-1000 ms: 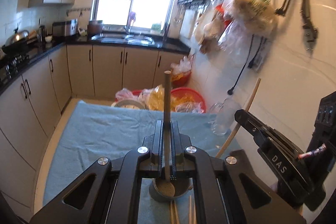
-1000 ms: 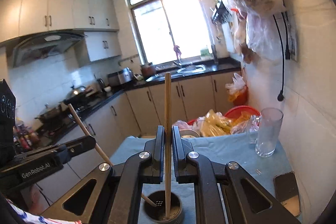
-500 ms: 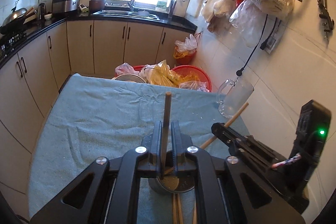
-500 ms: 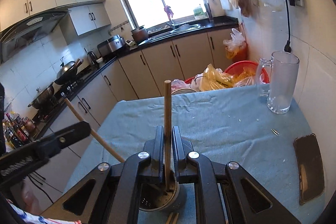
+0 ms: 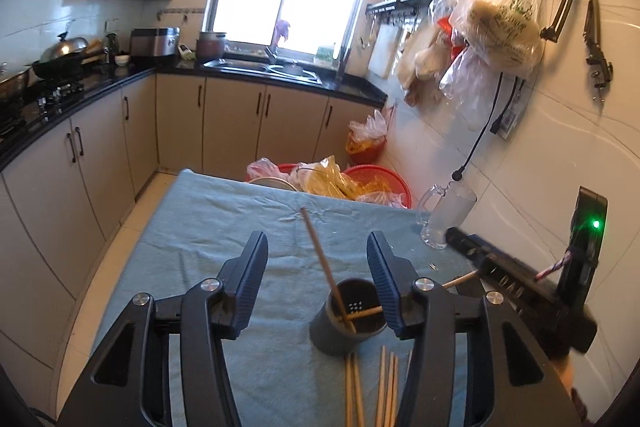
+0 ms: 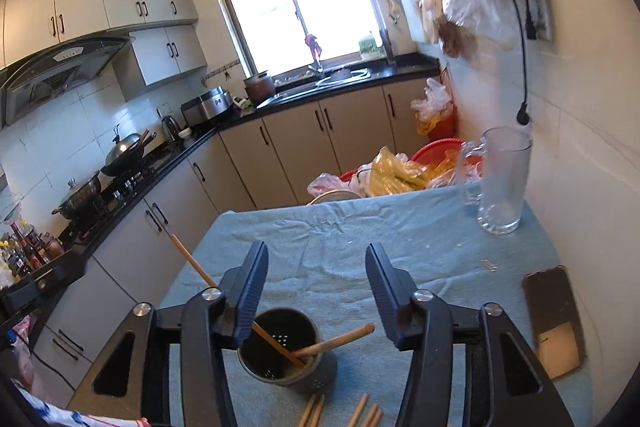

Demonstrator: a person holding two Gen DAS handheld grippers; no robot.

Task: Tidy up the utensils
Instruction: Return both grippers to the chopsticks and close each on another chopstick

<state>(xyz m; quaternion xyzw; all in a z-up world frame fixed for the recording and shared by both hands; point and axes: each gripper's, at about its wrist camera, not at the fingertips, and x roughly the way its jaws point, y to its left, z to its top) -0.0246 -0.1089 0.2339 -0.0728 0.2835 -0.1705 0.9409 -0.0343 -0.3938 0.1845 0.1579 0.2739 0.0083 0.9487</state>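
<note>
A dark perforated utensil cup (image 5: 347, 319) (image 6: 282, 347) stands on the blue tablecloth (image 5: 240, 235) (image 6: 340, 247). Two wooden chopsticks lean in it: one (image 5: 326, 267) (image 6: 224, 295) tilts left, the other (image 5: 400, 301) (image 6: 336, 341) tilts right. Several loose chopsticks (image 5: 372, 387) (image 6: 344, 411) lie on the cloth just in front of the cup. My left gripper (image 5: 318, 281) is open and empty above the cup. My right gripper (image 6: 316, 287) is open and empty above the cup too; it shows at the right of the left wrist view (image 5: 520, 291).
A clear glass mug (image 5: 446, 215) (image 6: 502, 179) stands at the table's far right by the wall. A phone (image 6: 554, 319) lies on the cloth at the right edge. Red basins with plastic bags (image 5: 340, 179) sit beyond the table. Cabinets run along the left.
Both grippers have opened and let go of their chopsticks, which now lean in the cup. Both grippers have pulled back and up a little.
</note>
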